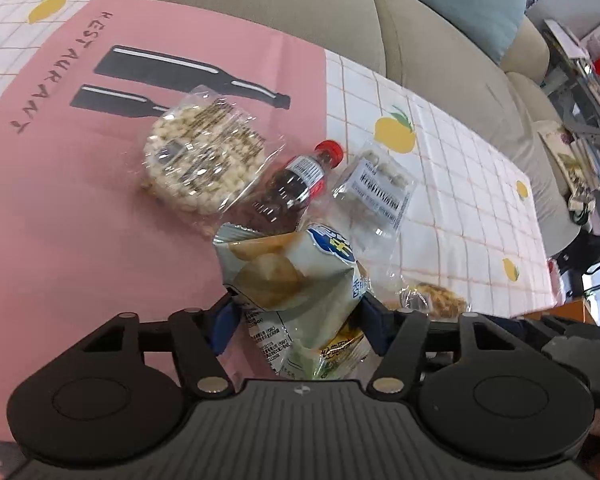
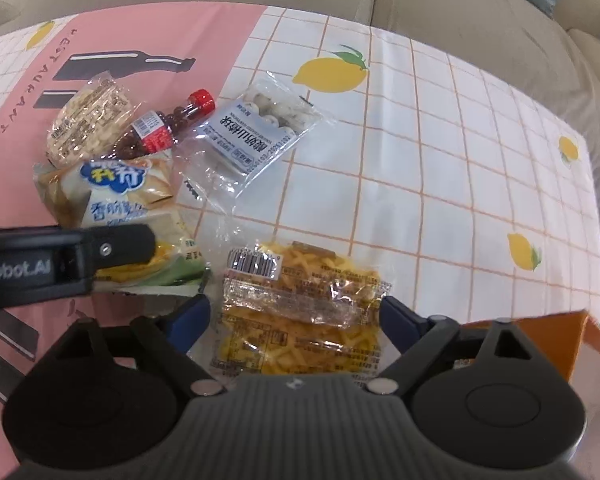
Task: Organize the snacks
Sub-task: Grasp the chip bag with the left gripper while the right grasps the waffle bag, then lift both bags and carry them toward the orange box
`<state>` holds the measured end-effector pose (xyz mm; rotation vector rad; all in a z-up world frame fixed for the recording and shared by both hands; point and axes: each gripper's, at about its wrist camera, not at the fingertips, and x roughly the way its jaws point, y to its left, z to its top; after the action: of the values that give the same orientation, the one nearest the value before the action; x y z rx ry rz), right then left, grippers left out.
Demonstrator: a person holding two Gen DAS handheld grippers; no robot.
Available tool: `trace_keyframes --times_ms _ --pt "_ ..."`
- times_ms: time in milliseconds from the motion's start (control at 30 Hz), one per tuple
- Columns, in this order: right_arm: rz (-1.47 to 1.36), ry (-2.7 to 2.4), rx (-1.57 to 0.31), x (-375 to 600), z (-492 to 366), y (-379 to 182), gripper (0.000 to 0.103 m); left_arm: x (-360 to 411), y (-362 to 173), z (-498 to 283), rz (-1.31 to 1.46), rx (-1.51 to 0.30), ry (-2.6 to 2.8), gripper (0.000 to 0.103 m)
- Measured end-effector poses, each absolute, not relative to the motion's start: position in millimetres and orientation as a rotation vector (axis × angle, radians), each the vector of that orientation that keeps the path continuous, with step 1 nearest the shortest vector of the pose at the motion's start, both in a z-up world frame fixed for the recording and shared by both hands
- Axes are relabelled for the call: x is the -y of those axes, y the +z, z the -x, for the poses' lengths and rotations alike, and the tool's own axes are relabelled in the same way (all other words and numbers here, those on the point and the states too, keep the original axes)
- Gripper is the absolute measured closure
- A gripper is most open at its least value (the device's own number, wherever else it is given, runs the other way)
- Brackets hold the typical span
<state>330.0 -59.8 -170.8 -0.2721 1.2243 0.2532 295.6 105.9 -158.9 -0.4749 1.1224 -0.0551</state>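
Snacks lie clustered on tablecloth (image 2: 440,168), pink panel meeting white lemon grid. Beige sofa (image 1: 400,20) behind; cluttered shelves (image 1: 588,80) at far right. Left gripper (image 1: 296,312) pinches chip bag (image 1: 296,276). Right gripper (image 2: 296,314), jaws wide, straddles yellow packet (image 2: 300,300). Orange box (image 2: 540,344) nearby.

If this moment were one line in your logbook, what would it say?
left gripper: around chip bag | right gripper: open around yellow snack pack | bottle: lying on tablecloth
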Motion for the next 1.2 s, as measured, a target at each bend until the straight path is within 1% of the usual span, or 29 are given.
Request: trace_keyframes --times_ms 67,200,367,500,533,567,600,633,667,700,733,833,867,967,1067,1133,1167,1200 --pt "0.274 0.255 -1.218 57.7 -324.7 -170.9 0.025 -110.2 -154.9 -284.0 0.465 -1.133 -0.038 0.037" --pt "0.278 0.321 -1.198 45.2 -305.1 -168.6 0.027 -119.2 -147.3 -256.0 0.431 -1.138 0.000 0.041" --pt "0.295 0.431 -1.171 24.6 -274.2 -164.4 0.028 -141.6 -141.7 -217.4 0.434 -1.174 0.049 0.043" --pt "0.304 0.511 -1.158 13.7 -249.8 -159.8 0.026 -160.4 -143.9 -194.1 0.479 -1.213 0.034 0.042" --pt "0.301 0.520 -1.147 12.5 -243.5 -157.4 0.024 -164.0 -144.3 -188.9 0.486 -1.212 0.030 0.041" --pt "0.294 0.522 -1.138 12.5 -239.3 -155.2 0.016 -166.8 -145.0 -184.7 0.491 -1.206 0.032 0.041" --pt "0.285 0.517 -1.127 13.1 -235.7 -153.2 0.010 -167.8 -145.4 -181.4 0.494 -1.200 0.042 0.037" --pt "0.275 0.505 -1.116 14.3 -232.9 -152.1 0.010 -169.1 -145.7 -178.3 0.492 -1.192 0.059 0.030" --pt "0.268 0.495 -1.110 15.4 -230.5 -152.2 0.010 -170.1 -146.1 -175.7 0.496 -1.182 0.070 0.027" --pt "0.265 0.485 -1.109 15.8 -228.7 -153.6 0.009 -170.5 -146.3 -174.3 0.511 -1.171 0.079 0.021" --pt "0.264 0.470 -1.107 16.6 -227.9 -155.8 0.009 -172.1 -146.8 -172.6 0.536 -1.160 0.086 0.018" --pt "0.246 0.414 -1.098 20.6 -228.5 -162.4 0.008 -179.4 -151.0 -168.3 0.634 -1.134 0.096 0.016" --pt "0.222 0.400 -1.097 22.9 -229.6 -164.7 0.007 -180.9 -152.7 -168.5 0.649 -1.127 0.108 0.016" --pt "0.140 0.395 -1.117 27.8 -232.7 -170.1 0.007 -181.1 -158.4 -168.1 0.650 -1.121 0.127 0.013" --pt "0.109 0.375 -1.122 27.3 -233.2 -174.8 0.007 -182.4 -160.2 -165.4 0.684 -1.095 0.123 0.021" --pt "0.103 0.368 -1.114 27.0 -232.2 -176.8 0.007 -181.9 -160.7 -163.2 0.698 -1.080 0.111 0.035" --pt "0.098 0.367 -1.112 27.1 -231.5 -177.9 0.008 -181.8 -161.3 -162.1 0.694 -1.077 0.113 0.037" --pt "0.094 0.368 -1.112 27.3 -230.9 -178.5 0.009 -180.4 -161.9 -162.7 0.680 -1.078 0.121 0.042"
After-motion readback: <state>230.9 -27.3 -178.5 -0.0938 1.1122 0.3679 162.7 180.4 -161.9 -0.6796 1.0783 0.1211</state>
